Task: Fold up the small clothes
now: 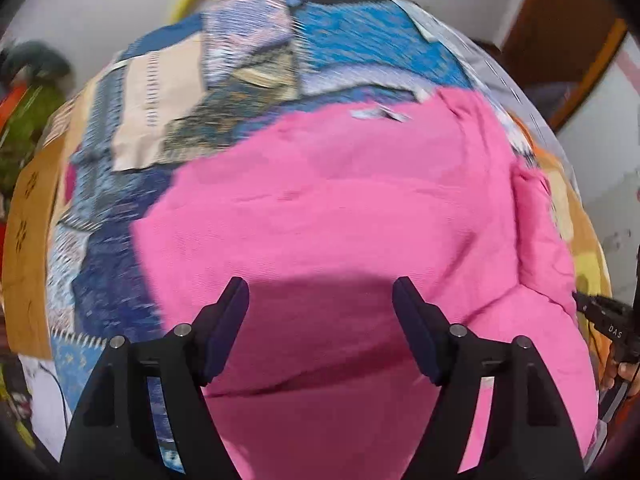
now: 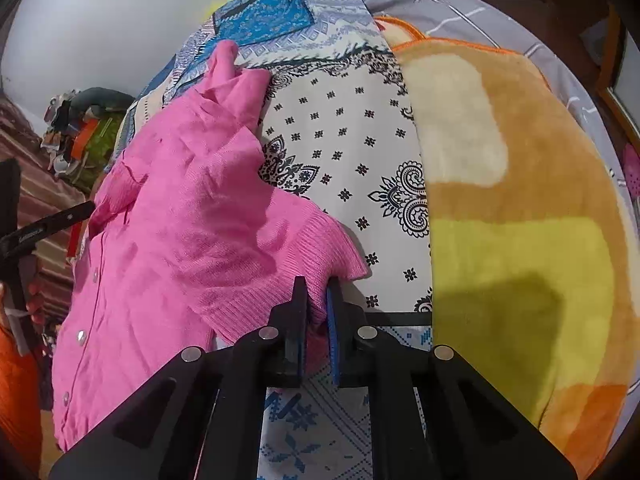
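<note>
A pink knit cardigan (image 1: pixel 340 216) lies spread on a patchwork bedspread (image 1: pixel 256 60). My left gripper (image 1: pixel 320 304) is open and hovers just above the cardigan's near part, holding nothing. In the right wrist view the cardigan (image 2: pixel 180 220) shows its button row at the left and a sleeve reaching away from me. My right gripper (image 2: pixel 318 300) is shut on the ribbed hem of the cardigan at its right corner. The right gripper also shows at the right edge of the left wrist view (image 1: pixel 600 312).
A thick orange and yellow blanket (image 2: pixel 520 208) lies on the bed right of the cardigan. A white patterned cloth panel (image 2: pixel 352 152) lies between them. A pile of clothes (image 2: pixel 80 128) sits at the far left. A wooden door (image 1: pixel 560 32) stands at the back right.
</note>
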